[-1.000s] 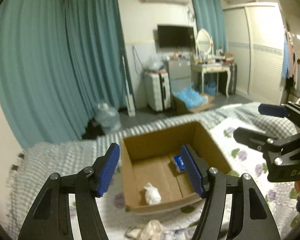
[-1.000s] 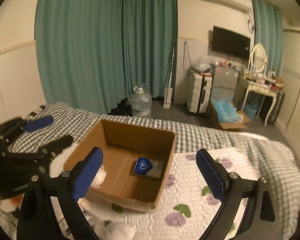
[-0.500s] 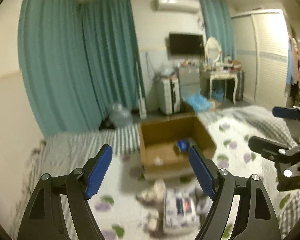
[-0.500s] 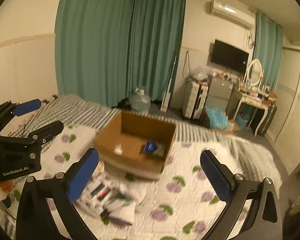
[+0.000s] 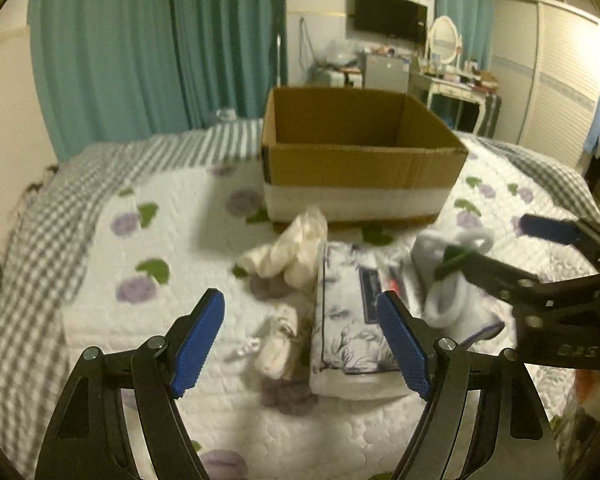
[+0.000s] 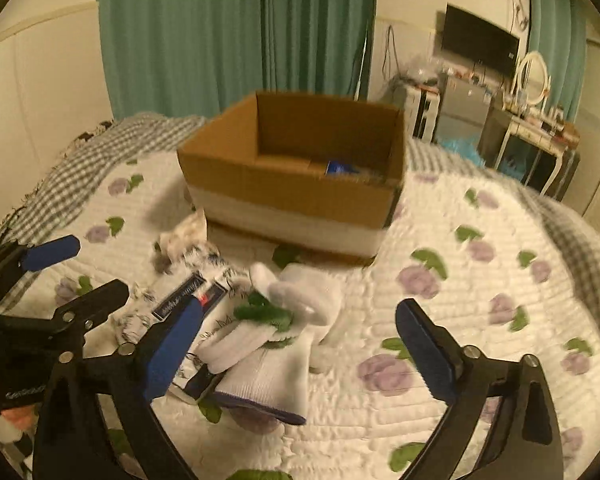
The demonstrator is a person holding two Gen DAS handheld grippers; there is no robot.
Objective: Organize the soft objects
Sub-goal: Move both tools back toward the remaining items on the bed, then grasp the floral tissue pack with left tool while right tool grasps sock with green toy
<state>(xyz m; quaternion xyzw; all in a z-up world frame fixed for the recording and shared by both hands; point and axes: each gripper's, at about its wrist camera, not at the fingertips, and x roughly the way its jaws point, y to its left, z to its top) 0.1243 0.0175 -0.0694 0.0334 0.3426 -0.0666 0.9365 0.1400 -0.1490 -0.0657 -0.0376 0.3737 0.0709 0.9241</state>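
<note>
An open cardboard box (image 5: 360, 160) (image 6: 292, 184) stands on the bed, with a blue packet (image 6: 338, 168) inside. In front of it lie a floral tissue pack (image 5: 352, 312) (image 6: 180, 292), a cream crumpled cloth (image 5: 292, 248) (image 6: 184, 232), a small cream piece (image 5: 278, 340) and a white and green soft bundle (image 5: 448, 276) (image 6: 284, 312). My left gripper (image 5: 300, 344) is open and empty, low over the small cream piece and the tissue pack. My right gripper (image 6: 296, 344) is open and empty, just above the white and green bundle.
The bed has a white floral quilt (image 6: 460, 280) over a grey checked blanket (image 5: 32, 240). Teal curtains (image 5: 140, 48), a dresser with mirror (image 5: 448, 76) and a wardrobe (image 5: 560, 72) stand beyond the bed.
Both grippers have pulled back from over the box and dropped low to the pile of soft things in front of it. Both stay open.
</note>
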